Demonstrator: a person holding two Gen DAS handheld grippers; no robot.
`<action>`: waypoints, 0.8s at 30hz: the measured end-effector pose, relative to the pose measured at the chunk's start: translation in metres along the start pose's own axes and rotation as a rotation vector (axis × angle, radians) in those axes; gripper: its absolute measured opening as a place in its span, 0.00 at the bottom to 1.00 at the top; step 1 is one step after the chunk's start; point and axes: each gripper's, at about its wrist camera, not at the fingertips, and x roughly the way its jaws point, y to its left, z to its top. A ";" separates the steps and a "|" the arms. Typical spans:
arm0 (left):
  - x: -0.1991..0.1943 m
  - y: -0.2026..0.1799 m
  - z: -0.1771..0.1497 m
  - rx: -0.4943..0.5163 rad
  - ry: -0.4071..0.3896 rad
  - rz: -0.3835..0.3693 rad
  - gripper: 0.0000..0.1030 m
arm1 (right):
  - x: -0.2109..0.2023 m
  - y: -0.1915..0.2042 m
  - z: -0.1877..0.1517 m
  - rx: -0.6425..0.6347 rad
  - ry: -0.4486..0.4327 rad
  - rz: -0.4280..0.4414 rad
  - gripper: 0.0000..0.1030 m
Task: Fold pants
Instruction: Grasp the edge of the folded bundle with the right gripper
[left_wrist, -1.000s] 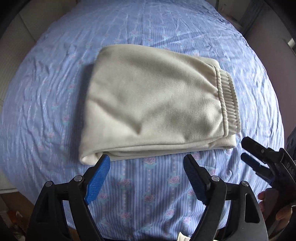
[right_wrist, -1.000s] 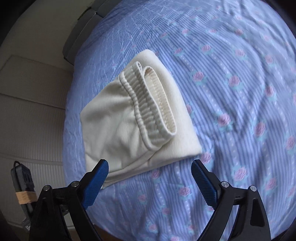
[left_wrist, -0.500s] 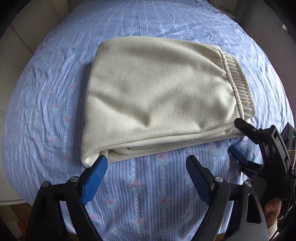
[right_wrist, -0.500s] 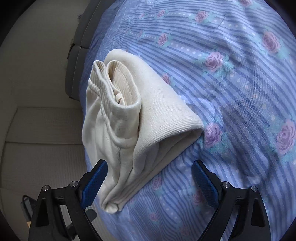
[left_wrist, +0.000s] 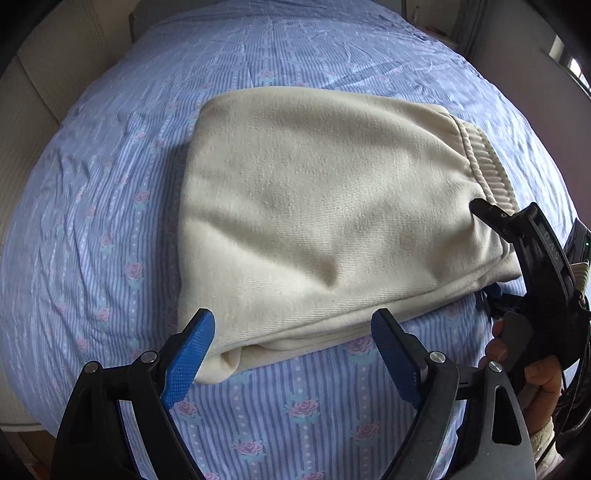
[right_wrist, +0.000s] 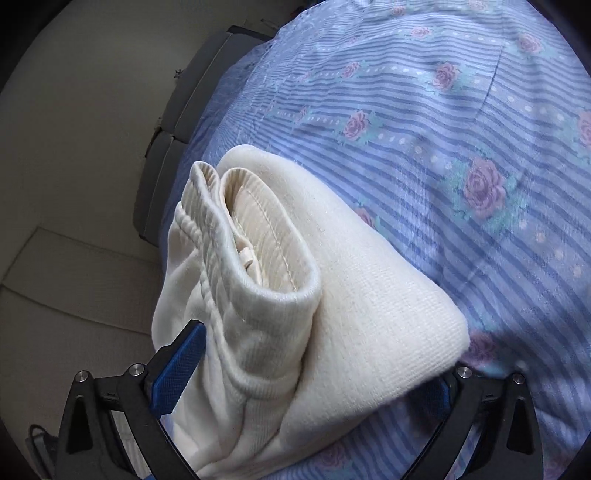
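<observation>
Folded cream pants (left_wrist: 325, 221) lie on a blue rose-striped bedsheet (left_wrist: 92, 221), ribbed waistband (left_wrist: 487, 166) at the right end. My left gripper (left_wrist: 291, 332) is open, pointing steeply down at the near folded edge, which reaches between its blue pads without touching them. At the right end, my right gripper (left_wrist: 487, 254) straddles the waistband corner, one finger above the cloth and one below. In the right wrist view the waistband end (right_wrist: 258, 280) fills the space between the right gripper's (right_wrist: 314, 373) jaws, which are opening; the right pad is hidden behind cloth.
A person's hand (left_wrist: 535, 373) holds the right gripper at the bed's near right. The sheet (right_wrist: 443, 129) stretches away beyond the pants. A dark frame (right_wrist: 177, 122) and pale surfaces border the bed's left side.
Both grippers have sunk toward the pants. The right gripper tilted and pushed forward until the waistband corner came between its jaws, which widened. The left gripper came up to the near edge.
</observation>
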 end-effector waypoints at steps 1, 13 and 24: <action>0.000 0.005 0.002 -0.011 0.000 -0.001 0.84 | 0.001 0.005 0.003 0.005 0.001 -0.019 0.94; 0.013 0.103 0.046 -0.208 -0.009 -0.093 0.85 | 0.000 0.098 0.013 -0.348 0.027 -0.446 0.46; 0.080 0.168 0.101 -0.266 0.095 -0.463 0.84 | 0.011 0.104 -0.004 -0.427 0.025 -0.637 0.45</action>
